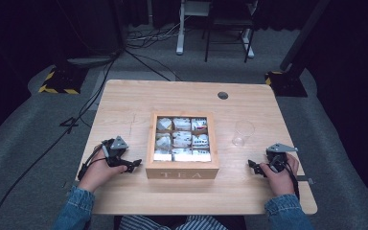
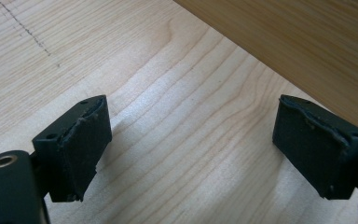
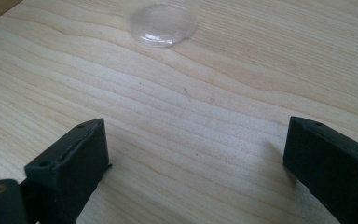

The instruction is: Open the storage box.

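Observation:
A wooden box [image 1: 182, 171] marked TEA stands at the middle of the table, its compartments holding several white tea bags [image 1: 182, 139]. A clear glass [image 1: 243, 132] stands upright to the right of the box; its base [image 3: 162, 23] shows ahead of the right gripper. My left gripper [image 1: 130, 166] rests on the table just left of the box, open, with bare wood between its jaws [image 2: 191, 149] and the box wall [image 2: 298, 42] close ahead. My right gripper [image 1: 255, 166] lies right of the box, below the glass, open and holding nothing [image 3: 196, 163].
The light wooden table [image 1: 124, 105] has a round cable hole [image 1: 223, 95] at its back right. Cables run across the grey floor to the left, and chair and stand legs are behind the table. A person's hands in denim sleeves hold both grippers.

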{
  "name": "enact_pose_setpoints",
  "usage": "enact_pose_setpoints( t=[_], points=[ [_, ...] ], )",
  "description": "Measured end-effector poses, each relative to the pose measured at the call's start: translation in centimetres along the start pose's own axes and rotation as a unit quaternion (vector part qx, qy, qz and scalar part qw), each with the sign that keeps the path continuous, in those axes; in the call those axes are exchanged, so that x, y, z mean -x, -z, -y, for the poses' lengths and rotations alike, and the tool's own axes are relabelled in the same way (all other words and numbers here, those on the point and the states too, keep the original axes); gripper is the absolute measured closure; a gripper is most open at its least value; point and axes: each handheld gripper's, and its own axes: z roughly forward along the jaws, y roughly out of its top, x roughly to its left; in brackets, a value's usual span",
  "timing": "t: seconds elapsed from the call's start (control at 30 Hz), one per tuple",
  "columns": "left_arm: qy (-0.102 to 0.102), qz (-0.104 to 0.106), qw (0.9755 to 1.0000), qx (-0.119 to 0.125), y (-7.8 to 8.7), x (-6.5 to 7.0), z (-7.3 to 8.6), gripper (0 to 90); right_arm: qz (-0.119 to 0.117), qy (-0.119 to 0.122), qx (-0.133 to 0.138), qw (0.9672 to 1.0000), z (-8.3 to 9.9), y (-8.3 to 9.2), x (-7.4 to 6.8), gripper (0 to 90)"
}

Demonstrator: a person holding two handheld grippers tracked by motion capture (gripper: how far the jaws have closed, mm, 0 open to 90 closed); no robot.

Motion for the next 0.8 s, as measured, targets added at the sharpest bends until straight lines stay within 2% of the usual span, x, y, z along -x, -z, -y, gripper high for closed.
enact_pose_setpoints(
  t=[0.17,0.3,0.4,0.53,0.7,0.8],
  points=[
    [-0.002,-0.002,1.0,0.003,0.1,-0.2,0.0,17.1,0.0,0.0,0.0,1.0,0.0,0.0,0.0,6.7],
    [0.013,0.003,0.9999,-0.003,0.5,-0.3,-0.1,22.9,0.0,0.0,0.0,1.0,0.0,0.0,0.0,6.7],
    [0.018,-0.004,0.9998,0.008,1.2,-0.2,-0.6,23.0,0.0,0.0,0.0,1.0,0.0,0.0,0.0,6.7],
    [0.016,-0.009,0.9997,0.015,1.9,-0.2,-0.9,23.2,-0.001,0.0,0.0,1.0,0.0,0.0,0.0,6.7],
    [0.015,-0.009,0.9997,0.019,2.6,-0.1,-1.2,23.6,0.0,-0.001,0.001,1.0,0.0,0.0,0.0,6.7],
    [0.016,-0.002,0.9996,0.024,3.3,0.2,-1.6,23.6,0.0,0.0,0.001,1.0,0.0,0.0,0.0,6.7]
  ],
)
